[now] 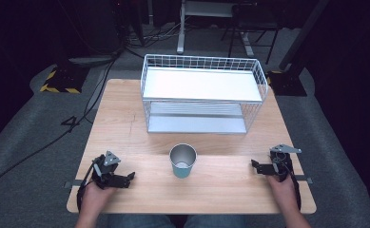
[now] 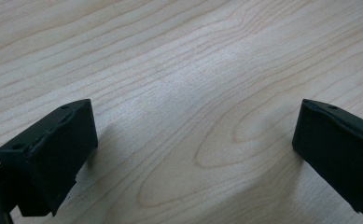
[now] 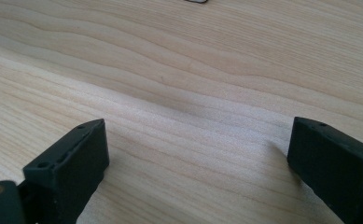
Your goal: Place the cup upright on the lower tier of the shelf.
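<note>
A metal cup with a teal lower half stands upright near the middle of the wooden table. Behind it sits a white wire rack with two shelves. My left gripper rests at the table's front left, held by a hand, jaws pointing right toward the cup. In the left gripper view the left gripper is open over bare wood. My right gripper rests at the front right, pointing left. Seen in its own view, the right gripper is open, nothing between its jaws.
Cables run over the grey floor left of the table. A yellow-and-black striped base stands at the far left, and a dark stand base at the far right. Desk legs stand behind.
</note>
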### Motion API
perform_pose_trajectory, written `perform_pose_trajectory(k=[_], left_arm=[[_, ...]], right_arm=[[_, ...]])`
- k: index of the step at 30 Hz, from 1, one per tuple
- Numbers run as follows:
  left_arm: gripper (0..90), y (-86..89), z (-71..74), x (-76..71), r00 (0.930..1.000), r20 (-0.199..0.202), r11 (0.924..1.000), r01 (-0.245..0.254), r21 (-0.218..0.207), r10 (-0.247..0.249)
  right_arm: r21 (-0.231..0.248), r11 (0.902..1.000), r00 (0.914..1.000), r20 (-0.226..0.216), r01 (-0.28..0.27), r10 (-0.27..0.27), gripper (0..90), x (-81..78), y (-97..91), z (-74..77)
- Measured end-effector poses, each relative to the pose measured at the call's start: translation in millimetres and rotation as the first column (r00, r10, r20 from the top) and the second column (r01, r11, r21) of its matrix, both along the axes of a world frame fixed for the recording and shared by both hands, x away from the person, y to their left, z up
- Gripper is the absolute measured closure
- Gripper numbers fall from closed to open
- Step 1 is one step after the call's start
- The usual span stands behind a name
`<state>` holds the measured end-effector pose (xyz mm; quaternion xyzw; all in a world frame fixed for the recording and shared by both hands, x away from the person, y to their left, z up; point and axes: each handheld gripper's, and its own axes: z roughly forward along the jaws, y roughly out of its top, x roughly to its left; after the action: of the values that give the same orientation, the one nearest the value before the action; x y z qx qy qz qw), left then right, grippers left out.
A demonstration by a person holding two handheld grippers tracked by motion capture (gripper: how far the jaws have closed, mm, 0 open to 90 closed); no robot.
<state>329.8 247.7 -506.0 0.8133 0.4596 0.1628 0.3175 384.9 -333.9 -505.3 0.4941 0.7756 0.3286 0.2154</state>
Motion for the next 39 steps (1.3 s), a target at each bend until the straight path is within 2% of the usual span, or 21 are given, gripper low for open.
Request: perform_pose_trajectory(k=[7, 9, 10, 18, 19, 25, 28, 29, 31, 35, 39], left_arm=[[1.3, -1.4, 2.0, -0.2, 0.9998, -0.017, 0.9999, -0.008, 0.007, 0.008], [1.6, -1.7, 4.0, -0.5, 0.9996, -0.024, 0.9998, -0.016, -0.010, 0.016], [1.7, -2.2, 6.1, -1.0, 0.9996, -0.020, 0.9994, -0.022, -0.026, 0.021], [2.2, -2.2, 21.1, -6.9, 0.9994, 0.028, 0.9980, -0.019, -0.061, 0.021], [2.2, -3.5, 22.1, -7.9, 0.9991, 0.033, 0.9968, -0.023, -0.076, 0.025], [2.5, -12.6, 31.9, -12.3, 0.9978, 0.066, 0.9943, 0.017, -0.105, -0.010], [2.5, -20.4, 35.5, -15.0, 0.9952, 0.093, 0.9880, 0.043, -0.148, -0.029], [2.5, -20.4, 35.5, -15.0, 0.9952, 0.093, 0.9880, 0.043, -0.148, -0.029], [2.5, -23.8, 37.6, -16.4, 0.9935, 0.106, 0.9831, 0.059, -0.173, -0.041], [2.5, -32.8, 40.8, -19.7, 0.9887, 0.138, 0.9774, 0.084, -0.194, -0.058], [2.5, -40.9, 41.6, -20.5, 0.9857, 0.149, 0.9717, 0.110, -0.209, -0.079]], right_arm=[[0.001, 1.0000, 1.0000, 0.001, -0.002, 0.002, 5.6, 0.1, -0.1, -0.1], [-0.001, 1.0000, 1.0000, 0.001, -0.001, 0.001, 5.5, 0.1, 0.0, -0.1], [-0.001, 1.0000, 1.0000, 0.001, -0.001, 0.001, 5.5, 0.1, 0.0, 0.0], [-0.001, 1.0000, 1.0000, 0.000, -0.005, 0.005, 5.5, 0.4, 0.4, 0.0], [-0.001, 1.0000, 1.0000, 0.000, -0.005, 0.005, 5.5, 0.4, 0.4, -0.1], [-0.001, 1.0000, 1.0000, 0.000, -0.005, 0.005, 5.5, 0.4, 0.4, -0.1], [-0.001, 1.0000, 1.0000, 0.000, -0.005, 0.005, 5.5, 0.4, 0.4, -0.1], [-0.001, 1.0000, 1.0000, 0.000, -0.005, 0.005, 5.5, 0.4, 0.4, -0.1], [-0.001, 1.0000, 1.0000, 0.000, -0.005, 0.005, 5.5, 0.4, 0.4, -0.1], [-0.001, 1.0000, 1.0000, 0.000, -0.005, 0.005, 5.6, 0.4, 0.4, -0.1], [-0.001, 1.0000, 1.0000, 0.000, -0.005, 0.005, 5.5, 0.4, 0.4, -0.1]])
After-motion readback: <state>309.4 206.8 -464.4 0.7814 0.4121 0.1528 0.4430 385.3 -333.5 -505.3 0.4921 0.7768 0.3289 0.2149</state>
